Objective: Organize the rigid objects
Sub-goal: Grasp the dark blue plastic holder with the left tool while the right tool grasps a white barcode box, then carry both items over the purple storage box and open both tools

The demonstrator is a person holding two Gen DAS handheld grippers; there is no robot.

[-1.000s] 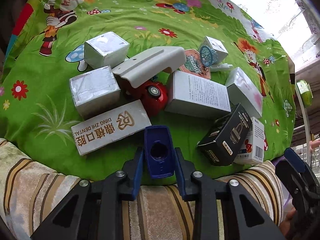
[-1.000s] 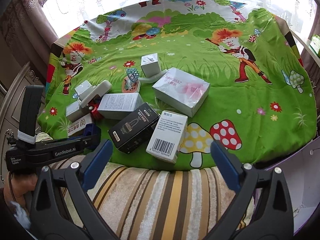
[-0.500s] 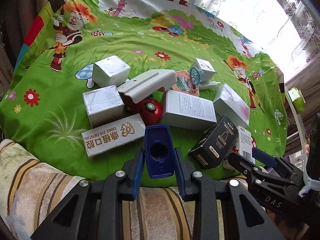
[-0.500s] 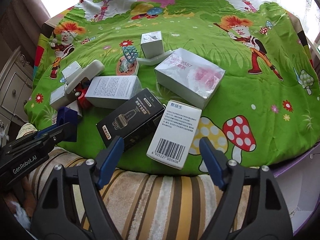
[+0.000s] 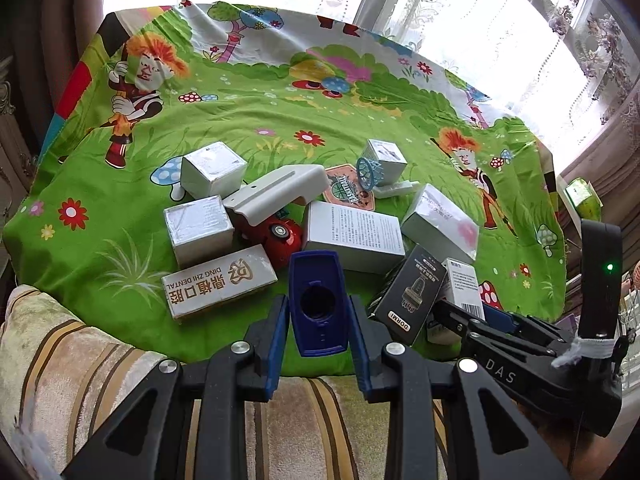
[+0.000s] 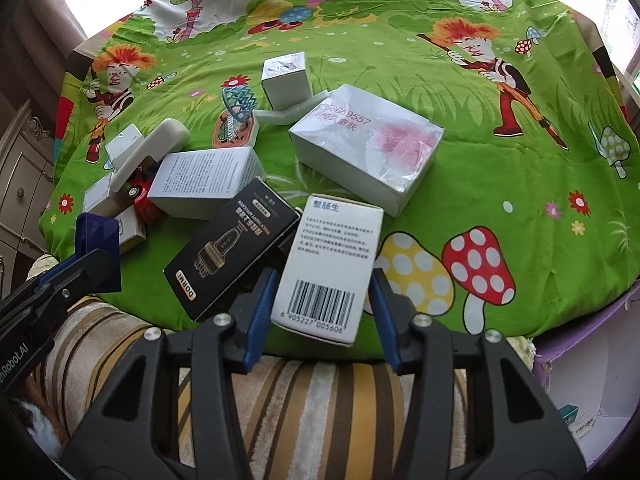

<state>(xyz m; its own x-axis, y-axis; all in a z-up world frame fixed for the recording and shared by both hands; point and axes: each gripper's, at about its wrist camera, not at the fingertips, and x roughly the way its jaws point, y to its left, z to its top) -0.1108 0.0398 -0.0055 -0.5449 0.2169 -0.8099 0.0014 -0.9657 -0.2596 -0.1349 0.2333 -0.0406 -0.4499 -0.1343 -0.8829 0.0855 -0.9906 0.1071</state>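
**Hand-held grippers working over cartoon-print tabletop**

Right hand-held gripper is closing its jaws around the white barcode box, which is lying at the near edge of the tabletop against the black DORMI box. Left hand-held gripper is clamping a blue plastic piece narrowly, hovering above the tabletop's near edge. Green cartoon cloth is covering the surface; a striped plush cover is lying in front. Lace curtains are glowing behind. A carved cabinet is standing left.
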